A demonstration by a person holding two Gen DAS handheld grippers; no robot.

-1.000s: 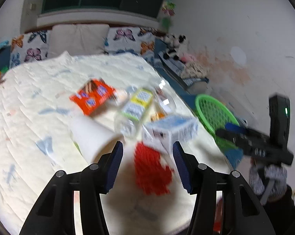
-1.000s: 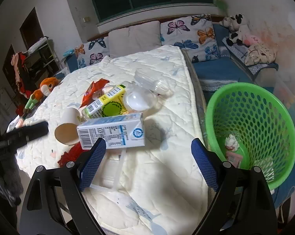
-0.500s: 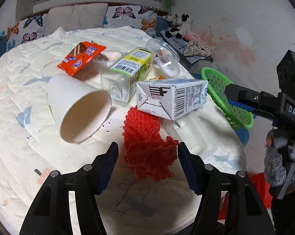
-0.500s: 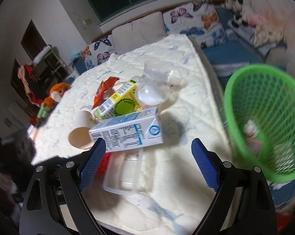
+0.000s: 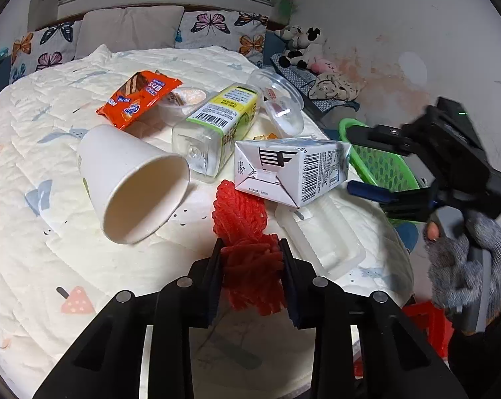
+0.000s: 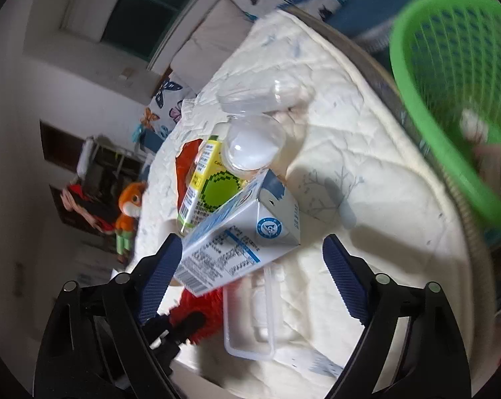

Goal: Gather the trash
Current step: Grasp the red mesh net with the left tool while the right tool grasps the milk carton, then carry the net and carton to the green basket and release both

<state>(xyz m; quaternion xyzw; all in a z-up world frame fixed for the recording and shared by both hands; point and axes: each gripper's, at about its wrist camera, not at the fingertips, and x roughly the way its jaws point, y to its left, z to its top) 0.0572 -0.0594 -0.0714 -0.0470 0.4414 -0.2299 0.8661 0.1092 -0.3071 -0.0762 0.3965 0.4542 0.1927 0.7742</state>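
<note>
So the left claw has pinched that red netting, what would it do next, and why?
Probably lift the red foam net straight up and carry it right toward the green basket. The left gripper is already closed on the net's near end, while its far end lies tucked under the milk carton, so a gentle pull should free it.

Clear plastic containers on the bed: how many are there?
3: a clear plastic bottle with yellow-green label lying mid-pile, a clear domed plastic clamshell behind it, and a clear flat rectangular plastic tray beside the red foam net. Others may be hidden.
</note>
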